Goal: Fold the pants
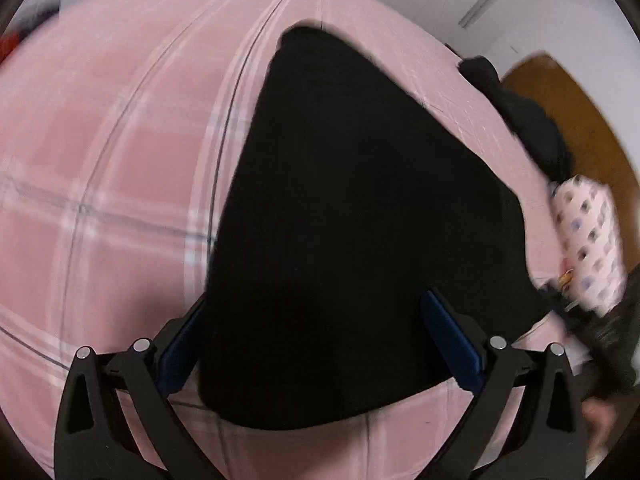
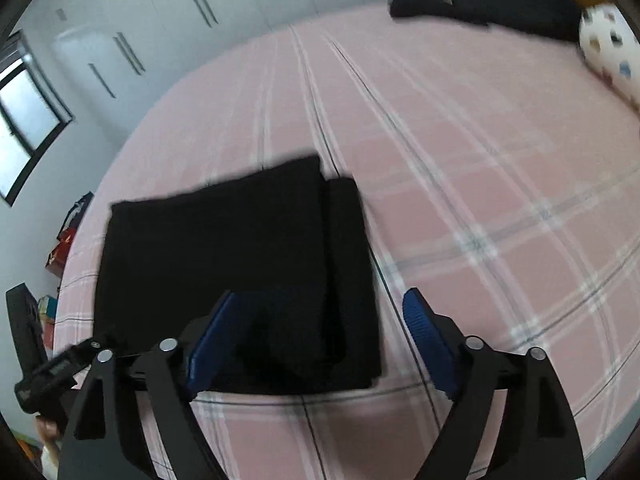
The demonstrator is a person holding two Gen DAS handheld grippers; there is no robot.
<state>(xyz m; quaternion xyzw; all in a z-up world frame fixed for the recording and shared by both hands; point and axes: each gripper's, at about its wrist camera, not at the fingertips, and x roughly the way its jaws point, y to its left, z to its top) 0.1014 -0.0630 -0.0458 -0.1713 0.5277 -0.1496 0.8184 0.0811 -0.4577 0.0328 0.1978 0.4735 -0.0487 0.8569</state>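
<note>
Hovering spread wide and empty over the folded black pants [image 2: 240, 272] on the bed [image 2: 460, 168]: left gripper [image 1: 316, 336], right gripper [image 2: 316, 336].

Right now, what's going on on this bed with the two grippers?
A person is folding black pants on a pink plaid bedsheet, with a handheld gripper in each hand. The pants already lie folded into a compact, roughly rectangular stack. The left gripper and the right gripper both hang over the pants' near edge with fingers spread wide, gripping nothing. A pile of dark clothes and a polka-dot pillow sit at the far side of the bed.
</note>
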